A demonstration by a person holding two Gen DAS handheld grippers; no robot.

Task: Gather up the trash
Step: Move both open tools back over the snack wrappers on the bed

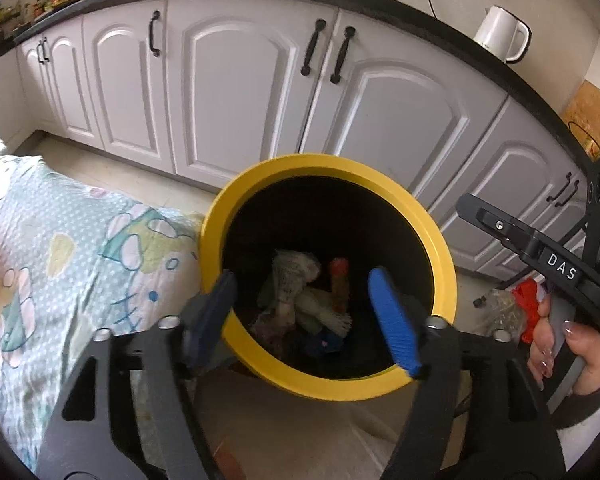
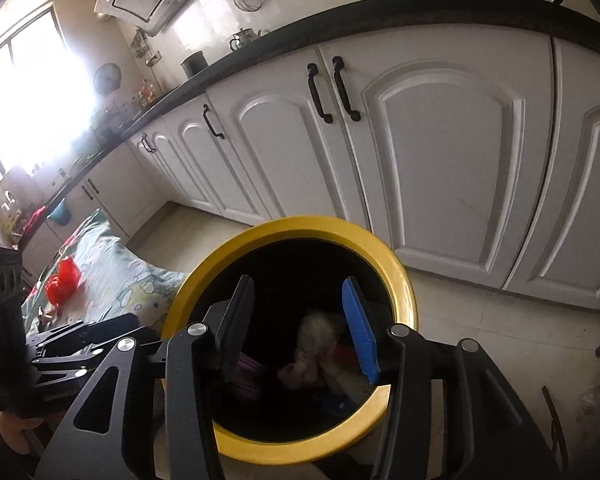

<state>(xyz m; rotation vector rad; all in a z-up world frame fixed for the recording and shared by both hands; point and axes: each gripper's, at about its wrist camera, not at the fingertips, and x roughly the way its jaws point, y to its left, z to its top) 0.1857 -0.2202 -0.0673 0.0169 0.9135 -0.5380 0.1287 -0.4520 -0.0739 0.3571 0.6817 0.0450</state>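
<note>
The bin [image 1: 328, 276], yellow-rimmed and dark inside, stands on the floor in front of the white cabinets [image 1: 228, 92]. It already holds trash [image 1: 300, 300]: a crumpled pale rag, a reddish piece and some blue and purple scraps at the bottom.

Directly above the bin's mouth, the left hand-held gripper [image 1: 304, 316] has its jaws spread wide with nothing between them. The right hand-held gripper [image 2: 300, 332], also over the bin, stands partly open and equally empty. Both loads look to have been dropped in.

So part of the job seems done, but not all. Left of the bin, on the patterned bedding [image 1: 60, 248], red items [image 2: 62, 280] lie well apart from it; they may be next, though they are too blurred to identify. Right of the bin, on the floor, a clear crumpled piece [image 1: 500, 312] and something red also wait.
</note>
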